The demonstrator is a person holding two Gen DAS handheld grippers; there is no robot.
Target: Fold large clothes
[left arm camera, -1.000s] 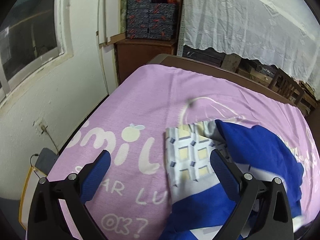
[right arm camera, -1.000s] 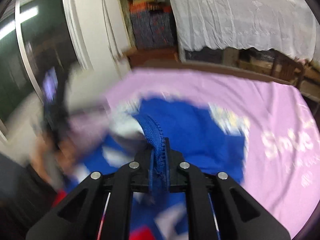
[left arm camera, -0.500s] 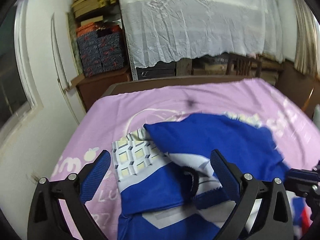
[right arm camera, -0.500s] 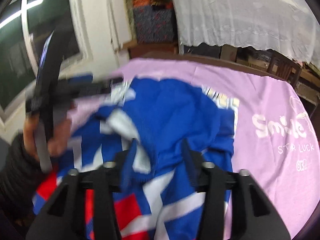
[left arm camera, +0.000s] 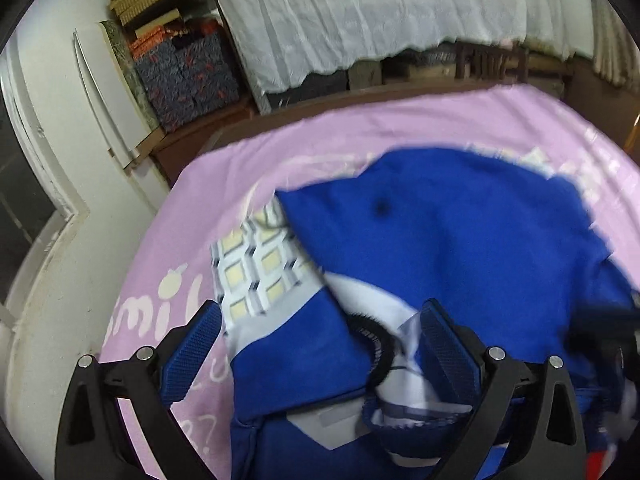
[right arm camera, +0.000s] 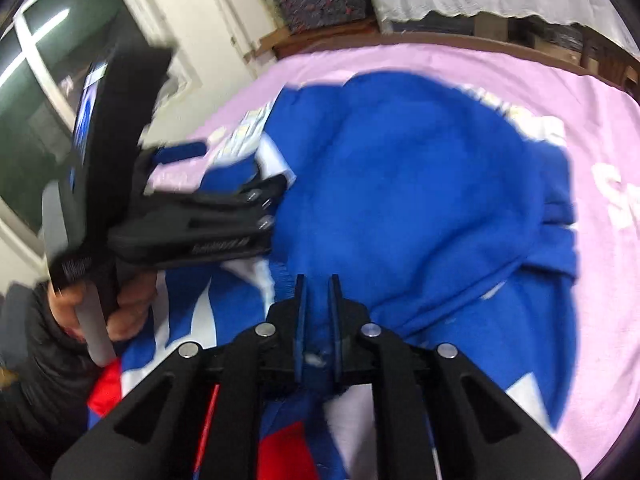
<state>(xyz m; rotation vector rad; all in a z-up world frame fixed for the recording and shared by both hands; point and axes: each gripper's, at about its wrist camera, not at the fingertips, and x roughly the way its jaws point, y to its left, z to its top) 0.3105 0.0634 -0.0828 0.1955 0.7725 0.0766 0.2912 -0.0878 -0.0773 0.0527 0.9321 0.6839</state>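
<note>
Left tool (left arm camera: 320, 340): jaws spread wide, blue pads (left arm camera: 448, 344) well apart, nothing pinched. It angles down over the near-left part of the jacket (left arm camera: 440, 240); blue and white cloth plus a black zipper (left arm camera: 374, 340) lie in the gap between the fingers, not clamped.

From the right wrist view the left tool (right arm camera: 224, 184) comes in from the left edge, lying roughly level across the picture, fingers pointing toward the jacket (right arm camera: 400, 184). The left hand (right arm camera: 108, 304) wraps the handle low on the left side, black sleeve (right arm camera: 44, 360) behind it. Motion blur on that side.

Right tool (right arm camera: 316, 296): jaws nearly closed, narrow slot between the pads. Blue cloth sits in the slot at the fingertips. Whether the pads actually press it I cannot tell, as the view is blurred. The tool tilts down at the near edge of the jacket.

The jacket is mostly blue, with white and red panels near the camera. It lies in a rumpled heap across the middle of the bed, on a pink sheet (left arm camera: 360, 136) with white lettering. A checked cloth (left arm camera: 256, 268) pokes out from under its left edge.

Behind the bed are a white lace curtain (left arm camera: 380, 12) and stacked boxes (left arm camera: 188, 68).
</note>
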